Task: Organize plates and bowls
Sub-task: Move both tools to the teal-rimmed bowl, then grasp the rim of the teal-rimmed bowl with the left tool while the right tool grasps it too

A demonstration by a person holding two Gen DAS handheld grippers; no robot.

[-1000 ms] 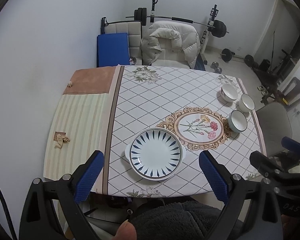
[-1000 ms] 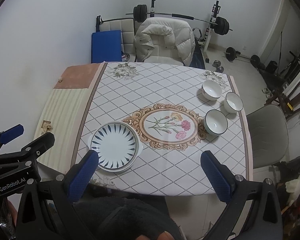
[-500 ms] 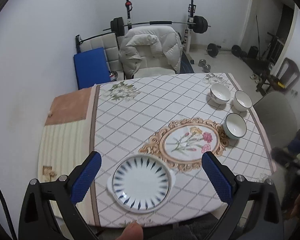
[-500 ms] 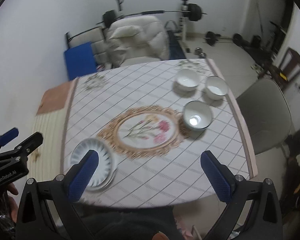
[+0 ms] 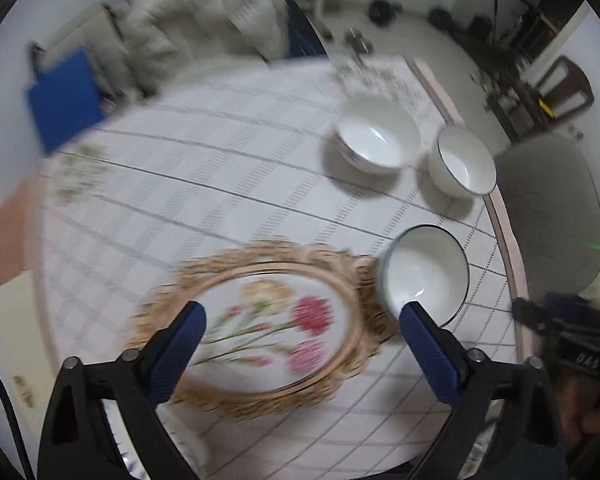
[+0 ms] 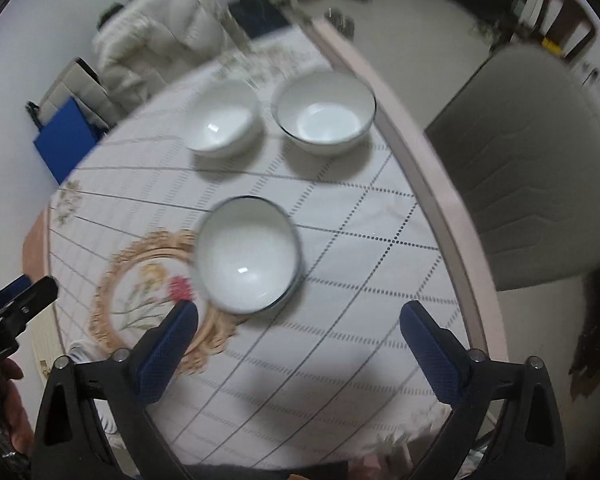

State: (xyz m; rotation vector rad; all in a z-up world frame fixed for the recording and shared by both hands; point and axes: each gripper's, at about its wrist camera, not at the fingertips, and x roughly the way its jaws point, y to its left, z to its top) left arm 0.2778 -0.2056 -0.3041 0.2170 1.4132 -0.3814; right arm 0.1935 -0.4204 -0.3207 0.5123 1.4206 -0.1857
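Observation:
Three white bowls stand on the tablecloth at the table's right side. The nearest, dark-rimmed bowl (image 5: 426,270) (image 6: 248,254) lies just ahead of both grippers. A second dark-rimmed bowl (image 5: 462,166) (image 6: 326,114) and a plain white bowl (image 5: 376,136) (image 6: 224,120) stand farther back. My left gripper (image 5: 302,318) is open and empty above the floral medallion (image 5: 260,332). My right gripper (image 6: 298,318) is open and empty, close in front of the nearest bowl. A sliver of the blue-patterned plate (image 6: 78,350) shows behind the right gripper's left finger. Both views are motion-blurred.
A grey chair (image 6: 528,168) stands beside the table's right edge (image 6: 432,184). A chair with a white jacket (image 5: 204,20) and a blue pad (image 5: 64,96) stand behind the table. Gym weights lie on the floor beyond. The other gripper shows at each view's side.
Both grippers have moved forward and to the right, toward the bowls, which now look much larger. The plate has slipped almost out of view. Both jaws have stayed open.

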